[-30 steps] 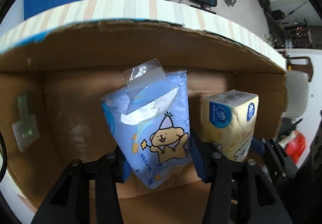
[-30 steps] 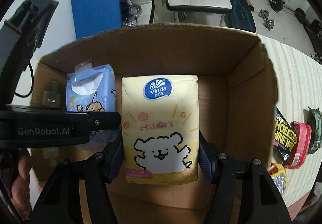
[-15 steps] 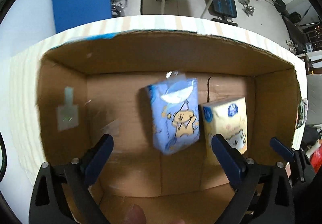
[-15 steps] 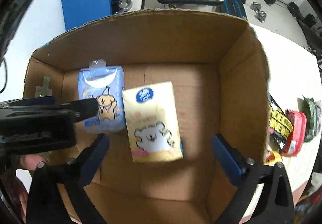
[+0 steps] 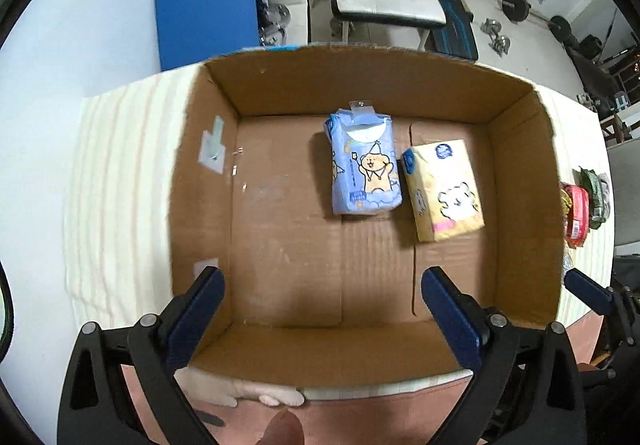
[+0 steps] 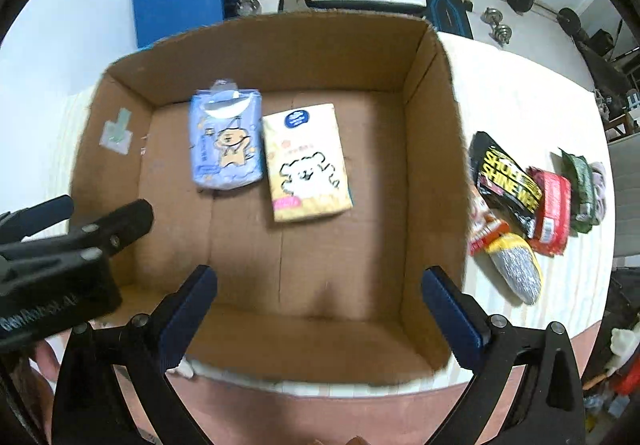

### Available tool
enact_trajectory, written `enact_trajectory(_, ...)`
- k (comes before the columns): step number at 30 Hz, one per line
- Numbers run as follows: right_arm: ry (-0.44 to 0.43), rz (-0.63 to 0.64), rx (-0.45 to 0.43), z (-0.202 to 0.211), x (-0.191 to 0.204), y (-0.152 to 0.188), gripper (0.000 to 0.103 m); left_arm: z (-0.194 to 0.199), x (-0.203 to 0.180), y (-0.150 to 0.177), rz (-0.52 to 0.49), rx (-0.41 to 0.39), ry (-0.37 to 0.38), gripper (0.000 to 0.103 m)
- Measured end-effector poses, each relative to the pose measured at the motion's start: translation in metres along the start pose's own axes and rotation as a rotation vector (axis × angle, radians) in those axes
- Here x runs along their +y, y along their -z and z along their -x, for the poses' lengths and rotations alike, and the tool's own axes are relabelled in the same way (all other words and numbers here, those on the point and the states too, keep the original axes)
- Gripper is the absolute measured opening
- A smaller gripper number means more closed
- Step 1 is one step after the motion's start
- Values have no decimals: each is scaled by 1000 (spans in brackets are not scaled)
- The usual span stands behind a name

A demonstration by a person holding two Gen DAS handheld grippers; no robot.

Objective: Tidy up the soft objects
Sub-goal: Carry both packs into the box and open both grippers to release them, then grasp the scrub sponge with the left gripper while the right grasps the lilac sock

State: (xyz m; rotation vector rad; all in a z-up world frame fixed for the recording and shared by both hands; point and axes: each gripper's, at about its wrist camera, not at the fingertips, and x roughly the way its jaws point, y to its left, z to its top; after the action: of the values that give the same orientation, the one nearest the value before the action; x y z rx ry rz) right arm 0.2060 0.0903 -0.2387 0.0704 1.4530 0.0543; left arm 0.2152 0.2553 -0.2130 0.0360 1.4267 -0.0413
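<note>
Both the left tool and the right tool gape wide, holding nothing. The blue tissue pack and yellow tissue pack lie flat in the cardboard box, toward 1 o'clock. They look light and squashy; pinch gently across the short sides.

**Hidden, cropped and blurred parts**

Right of the left tongs, the cardboard box wall hides most of the snack packets. Ahead of the right tongs, motion blur makes the print on the blue tissue pack unreadable. The bottom edge crops both tongs' handles.
</note>
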Motion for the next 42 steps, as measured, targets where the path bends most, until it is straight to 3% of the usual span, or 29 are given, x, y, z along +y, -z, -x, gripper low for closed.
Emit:
enact_trajectory(9, -35, 16, -102, 60, -4, 33, 103, 46, -15, 26, 34, -88, -8, 101)
enact_trajectory(14, -93, 13, -114, 81, -19, 41, 103, 78, -34, 27, 35, -116, -12, 101)
enact_trajectory(18, -144, -40, -125, 97, -59, 47, 103, 102, -75, 21, 10, -141, 8, 101)
enact_trajectory(21, -150, -112, -149, 112, -111, 53, 103, 108, -119, 17, 27, -124, 113, 101)
enact_trajectory(23, -127, -161, -152, 118, -153, 58, 103, 95, -162, 16, 31, -77, 214, 101)
enact_trajectory(27, -48, -246, -131, 118, -239, 67, 103, 42, -241, 14, 35, 75, 345, 101)
enact_trajectory(31, 5, -315, -88, 99, -329, 70, 103, -30, -301, 19, 86, 207, 351, 97)
enact_trajectory(35, -12, -353, -45, 70, -395, 63, 103, -92, -334, 25, 172, 340, 352, 80)
enact_trajectory(42, -85, -431, 26, 5, -464, 27, 94, -151, -347, 28, 314, 392, 284, 77)
